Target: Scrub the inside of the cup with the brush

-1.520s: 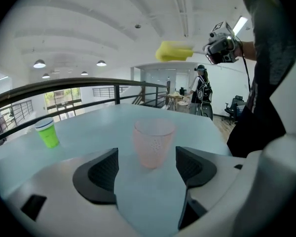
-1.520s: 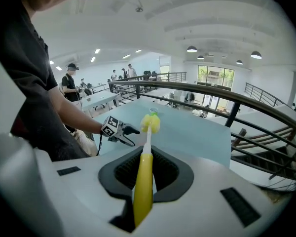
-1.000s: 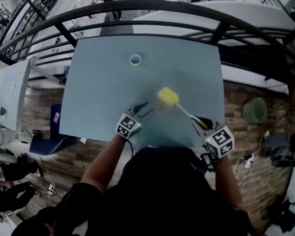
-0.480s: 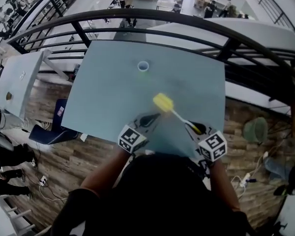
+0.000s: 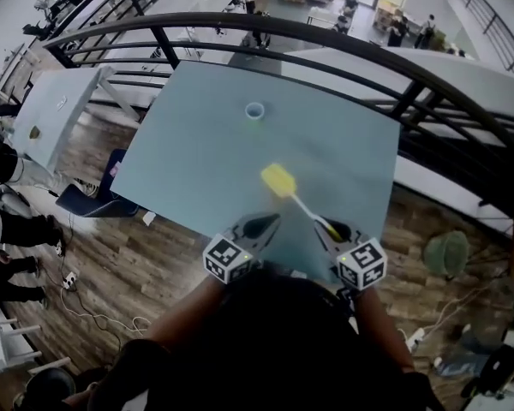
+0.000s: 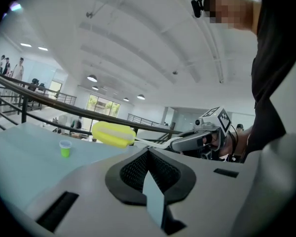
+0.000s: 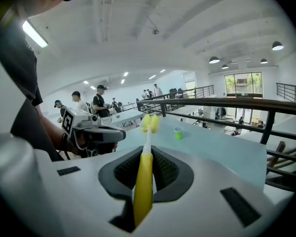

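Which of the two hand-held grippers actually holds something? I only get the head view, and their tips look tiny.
Observer: The right hand-held gripper; its own view shows the jaws clamped on the yellow handle of the brush.
Operator: And the left one?
Observer: The left hand-held gripper is shut, with nothing between its jaws.
Operator: What colour is the side of the cup?
Observer: In the left gripper view it is green below a pale rim.

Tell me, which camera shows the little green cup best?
The left gripper view: the cup stands side-on, unobstructed. The head view shows only its open rim from above; the right gripper view shows it smaller, beside the brush.
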### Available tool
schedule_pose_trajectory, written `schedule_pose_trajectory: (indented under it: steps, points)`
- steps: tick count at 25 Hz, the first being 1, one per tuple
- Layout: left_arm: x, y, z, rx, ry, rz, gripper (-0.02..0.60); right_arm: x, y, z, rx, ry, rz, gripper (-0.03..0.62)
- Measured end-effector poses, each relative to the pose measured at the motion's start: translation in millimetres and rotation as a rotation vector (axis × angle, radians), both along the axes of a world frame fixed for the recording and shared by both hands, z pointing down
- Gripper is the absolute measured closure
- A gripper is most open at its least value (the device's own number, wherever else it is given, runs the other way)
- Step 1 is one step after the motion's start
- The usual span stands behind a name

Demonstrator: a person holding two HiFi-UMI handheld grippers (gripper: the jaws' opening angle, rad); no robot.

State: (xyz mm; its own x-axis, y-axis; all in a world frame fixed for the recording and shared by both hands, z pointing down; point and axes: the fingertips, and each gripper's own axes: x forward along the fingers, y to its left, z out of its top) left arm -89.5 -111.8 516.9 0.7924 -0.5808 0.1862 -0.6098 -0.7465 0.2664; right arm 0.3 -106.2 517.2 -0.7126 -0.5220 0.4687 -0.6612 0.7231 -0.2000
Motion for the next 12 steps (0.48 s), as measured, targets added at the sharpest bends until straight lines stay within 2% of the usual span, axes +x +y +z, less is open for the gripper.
schedule_pose_trajectory:
  steps: [5,12]
  points:
    - [11,24,-4,-0.002,-0.031,-0.105,0.583,20,9,19,-0.083,-0.086,-0.06,0.554]
    - [-33,51,-8,-0.064,-0.067,-0.357,0.583,16,21,25,-0.077,-0.118,-0.145,0.554]
